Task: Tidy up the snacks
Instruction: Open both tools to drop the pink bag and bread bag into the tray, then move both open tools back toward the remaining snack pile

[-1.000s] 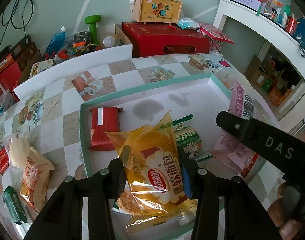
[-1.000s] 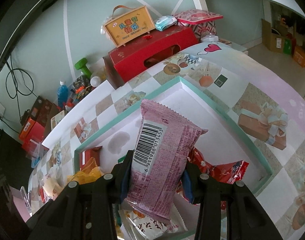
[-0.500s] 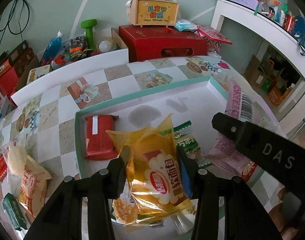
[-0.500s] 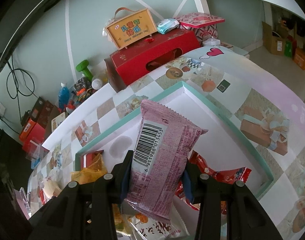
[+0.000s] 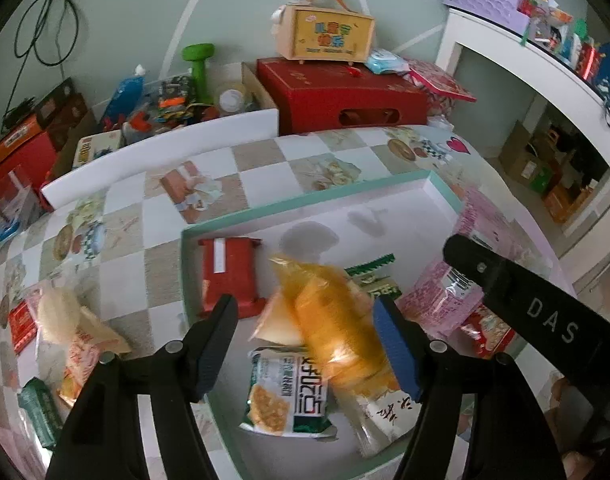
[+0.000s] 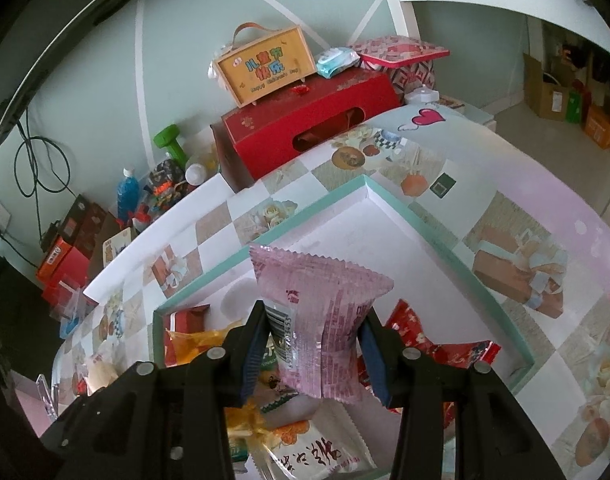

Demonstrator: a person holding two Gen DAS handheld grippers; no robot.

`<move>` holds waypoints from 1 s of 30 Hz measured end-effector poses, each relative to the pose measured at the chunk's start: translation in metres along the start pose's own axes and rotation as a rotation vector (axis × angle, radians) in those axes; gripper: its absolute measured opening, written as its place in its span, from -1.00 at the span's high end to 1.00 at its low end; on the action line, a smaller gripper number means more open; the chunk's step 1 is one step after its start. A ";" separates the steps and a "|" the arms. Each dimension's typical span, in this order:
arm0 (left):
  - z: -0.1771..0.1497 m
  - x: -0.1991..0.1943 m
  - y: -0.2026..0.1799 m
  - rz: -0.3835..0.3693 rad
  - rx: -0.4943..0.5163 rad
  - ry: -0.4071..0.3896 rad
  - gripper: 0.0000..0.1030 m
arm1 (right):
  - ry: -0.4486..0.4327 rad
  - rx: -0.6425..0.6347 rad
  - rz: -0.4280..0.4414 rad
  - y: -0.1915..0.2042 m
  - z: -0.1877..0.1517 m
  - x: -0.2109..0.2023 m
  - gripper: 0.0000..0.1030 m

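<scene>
While the left gripper (image 5: 307, 340), jaws just opened wide, lets the blurred yellow snack pkt (image 5: 337, 320) lie loose between them over the teal-rimmed tray (image 5: 305, 200), the right gripper (image 6: 313, 354) w/ 2 pads pinches the pink snack pkt (image 6: 325, 320) upright above that tray.

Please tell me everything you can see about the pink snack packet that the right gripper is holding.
The pink snack packet is a pillow-shaped wrapper of shiny, crinkly film with zigzag-cut ends. Small dark print covers its face, and a white barcode panel shows at its lower left. It stands tilted, upper end away from the camera, clamped at its lower half between the pads of the right gripper. It hangs above the white tray with teal rim, over other packets lying there. In the left wrist view it shows partly behind the right gripper's black arm.
</scene>
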State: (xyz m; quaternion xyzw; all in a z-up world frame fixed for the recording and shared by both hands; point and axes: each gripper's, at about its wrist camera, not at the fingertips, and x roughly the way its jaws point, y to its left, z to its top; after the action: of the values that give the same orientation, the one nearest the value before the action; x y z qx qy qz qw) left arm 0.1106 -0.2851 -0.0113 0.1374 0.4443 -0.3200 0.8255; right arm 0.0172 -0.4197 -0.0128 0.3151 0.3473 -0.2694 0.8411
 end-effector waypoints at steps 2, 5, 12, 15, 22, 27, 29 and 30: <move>0.001 -0.002 0.005 0.028 -0.020 0.007 -0.38 | -0.002 -0.004 -0.001 0.001 0.001 -0.002 0.05; 0.002 -0.003 0.017 0.050 -0.058 0.019 -0.38 | 0.008 -0.014 -0.015 0.002 0.000 -0.002 0.05; 0.001 0.005 0.040 0.089 -0.131 0.052 -0.39 | 0.024 -0.034 -0.033 0.006 -0.001 0.001 0.00; 0.000 0.008 0.046 0.105 -0.146 0.066 -0.49 | 0.034 -0.054 -0.053 0.009 -0.003 0.004 -0.16; -0.002 0.014 0.052 0.115 -0.162 0.073 -0.71 | 0.043 -0.069 -0.068 0.011 -0.003 0.007 -0.53; -0.004 0.018 0.059 0.131 -0.196 0.073 -0.87 | 0.052 -0.098 -0.094 0.015 -0.004 0.010 -0.77; -0.006 0.020 0.064 0.139 -0.213 0.081 -0.88 | 0.051 -0.103 -0.103 0.015 -0.004 0.010 -0.82; -0.006 0.021 0.066 0.142 -0.221 0.085 -0.88 | 0.051 -0.104 -0.105 0.015 -0.004 0.010 -0.84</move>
State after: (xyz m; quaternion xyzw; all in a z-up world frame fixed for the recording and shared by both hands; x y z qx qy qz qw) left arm 0.1576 -0.2408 -0.0362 0.0902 0.5003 -0.2039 0.8366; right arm 0.0317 -0.4092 -0.0180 0.2590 0.3981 -0.2865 0.8321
